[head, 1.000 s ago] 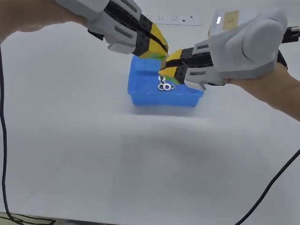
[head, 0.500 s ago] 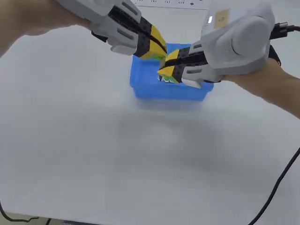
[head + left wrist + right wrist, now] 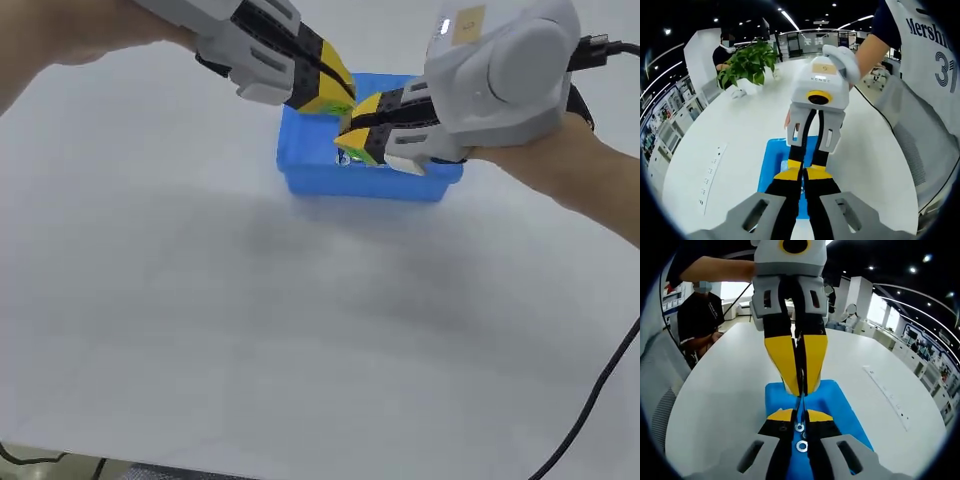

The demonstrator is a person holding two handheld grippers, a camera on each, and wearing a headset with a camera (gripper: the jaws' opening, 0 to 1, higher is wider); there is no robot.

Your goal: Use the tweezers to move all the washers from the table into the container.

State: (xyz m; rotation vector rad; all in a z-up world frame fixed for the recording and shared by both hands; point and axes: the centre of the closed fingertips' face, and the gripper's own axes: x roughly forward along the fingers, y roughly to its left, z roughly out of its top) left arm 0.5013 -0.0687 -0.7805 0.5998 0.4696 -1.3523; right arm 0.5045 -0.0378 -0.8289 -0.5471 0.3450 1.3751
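Two steel ring washers (image 3: 801,446) lie in the blue plastic container (image 3: 340,184), directly under slim metal tweezers (image 3: 800,405) bridging the near-closed left tool (image 3: 340,97) and right tool (image 3: 348,148); which grips them is unclear.

Left claw (image 3: 802,175): yellow-tipped jaws together.
Right claw (image 3: 805,163): opposite, tip to tip.
Blue plastic container (image 3: 771,165): beneath both, on white counter (image 3: 740,140).

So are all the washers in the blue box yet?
Nearly, it seems. Done: washers lie in the blue container, and the white table has none on it in the head view. In hand: the left gripper pinches the tweezers over the container, tips at a washer, with the right gripper close by. Left: dropping that washer, if the tweezers grip it.
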